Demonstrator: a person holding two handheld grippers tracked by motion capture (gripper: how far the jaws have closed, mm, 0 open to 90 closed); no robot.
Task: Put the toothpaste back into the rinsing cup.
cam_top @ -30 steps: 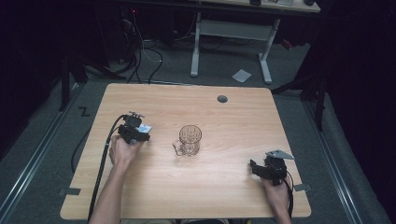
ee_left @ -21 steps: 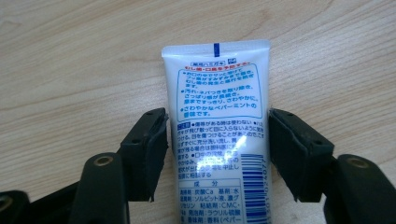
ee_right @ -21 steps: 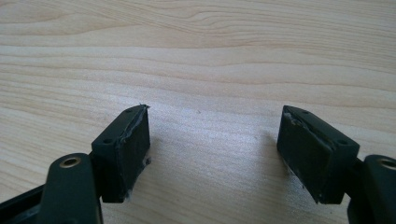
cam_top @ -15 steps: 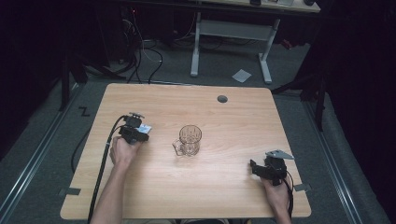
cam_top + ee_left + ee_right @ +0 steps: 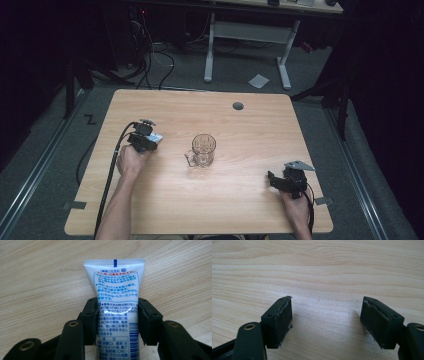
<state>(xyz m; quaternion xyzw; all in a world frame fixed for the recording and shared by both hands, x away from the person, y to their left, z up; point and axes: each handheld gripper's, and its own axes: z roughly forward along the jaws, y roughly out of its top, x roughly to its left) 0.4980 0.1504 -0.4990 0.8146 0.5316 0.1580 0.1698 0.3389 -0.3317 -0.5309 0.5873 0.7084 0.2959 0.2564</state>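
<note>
Now toothpaste tube clamped between left gripper fingers.

The table is light wood with a clear grain and a smooth, slightly shiny finish. The mug near its middle is clear glass. The tube is glossy white plastic with blue and red print. The left gripper and right gripper are matt black plastic; their pads look rough, rubbery and worn.
</note>
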